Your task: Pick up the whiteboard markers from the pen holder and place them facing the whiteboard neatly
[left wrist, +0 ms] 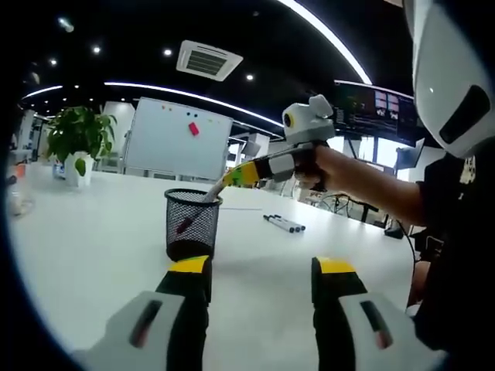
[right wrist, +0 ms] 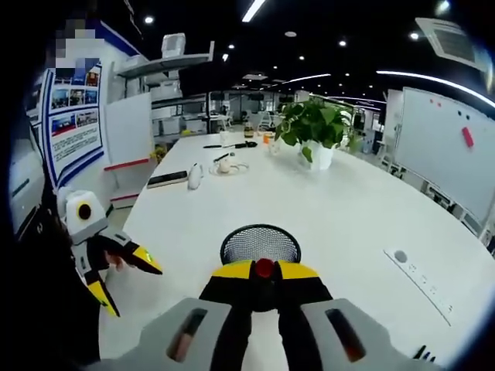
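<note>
One whiteboard (left wrist: 176, 141) is seen standing beyond the far edge of the one white table (left wrist: 93, 239), and is taken as the landmark. On the table in front of the whiteboard stands one black mesh pen holder (left wrist: 192, 224).

Beside the holder, to its right in the left gripper view, a small row of laid-out markers (left wrist: 284, 223) is seen on the tabletop; two or three can be made out, the exact count being unclear. At least one marker (left wrist: 184, 225) with a red end is left inside the holder.

The task is judged partly done.

The right gripper (right wrist: 264, 272) is held over the holder's rim, its jaws closed on a red-capped marker (right wrist: 264, 268) being lifted out. The left gripper (left wrist: 263, 282) is held nearer the camera, jaws apart and empty.
</note>
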Demonstrator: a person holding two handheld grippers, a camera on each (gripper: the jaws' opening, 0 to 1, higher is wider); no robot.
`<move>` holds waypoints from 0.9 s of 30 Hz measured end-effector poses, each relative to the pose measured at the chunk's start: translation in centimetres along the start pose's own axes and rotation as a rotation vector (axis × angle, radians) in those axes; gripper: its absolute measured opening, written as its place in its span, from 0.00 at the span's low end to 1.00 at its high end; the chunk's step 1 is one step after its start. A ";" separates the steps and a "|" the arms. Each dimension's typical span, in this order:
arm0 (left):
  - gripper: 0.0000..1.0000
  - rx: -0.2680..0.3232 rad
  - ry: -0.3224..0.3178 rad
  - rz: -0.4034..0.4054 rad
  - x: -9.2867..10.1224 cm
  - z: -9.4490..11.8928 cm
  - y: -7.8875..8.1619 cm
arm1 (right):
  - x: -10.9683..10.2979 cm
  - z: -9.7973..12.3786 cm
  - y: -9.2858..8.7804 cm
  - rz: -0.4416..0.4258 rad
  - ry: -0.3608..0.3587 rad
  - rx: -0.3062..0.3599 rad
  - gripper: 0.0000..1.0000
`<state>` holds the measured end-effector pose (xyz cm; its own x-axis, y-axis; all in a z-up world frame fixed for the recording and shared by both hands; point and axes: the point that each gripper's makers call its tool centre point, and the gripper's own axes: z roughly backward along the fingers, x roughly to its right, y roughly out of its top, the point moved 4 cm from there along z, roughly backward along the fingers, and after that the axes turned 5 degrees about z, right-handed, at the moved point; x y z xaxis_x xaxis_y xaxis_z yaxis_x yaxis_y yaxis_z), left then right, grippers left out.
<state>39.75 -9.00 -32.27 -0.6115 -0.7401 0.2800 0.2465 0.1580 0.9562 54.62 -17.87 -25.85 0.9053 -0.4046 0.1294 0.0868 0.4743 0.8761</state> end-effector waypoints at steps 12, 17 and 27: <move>0.53 -0.006 -0.015 0.002 0.4 -0.5 0.0 | 0.2 0.2 0.4 -0.018 0.006 0.022 0.13; 0.53 -0.015 -0.019 -0.003 0.4 -0.5 -0.1 | 0.0 0.5 1.0 -0.019 0.013 0.038 0.13; 0.53 -0.012 -0.022 -0.005 0.5 -0.5 0.1 | -0.1 1.4 1.8 -0.003 0.001 0.057 0.13</move>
<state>39.81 -9.70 -32.05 -0.6293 -0.7259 0.2775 0.2523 0.1468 0.9564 54.14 -18.07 -23.65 0.9053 -0.4056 0.1261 0.0658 0.4273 0.9017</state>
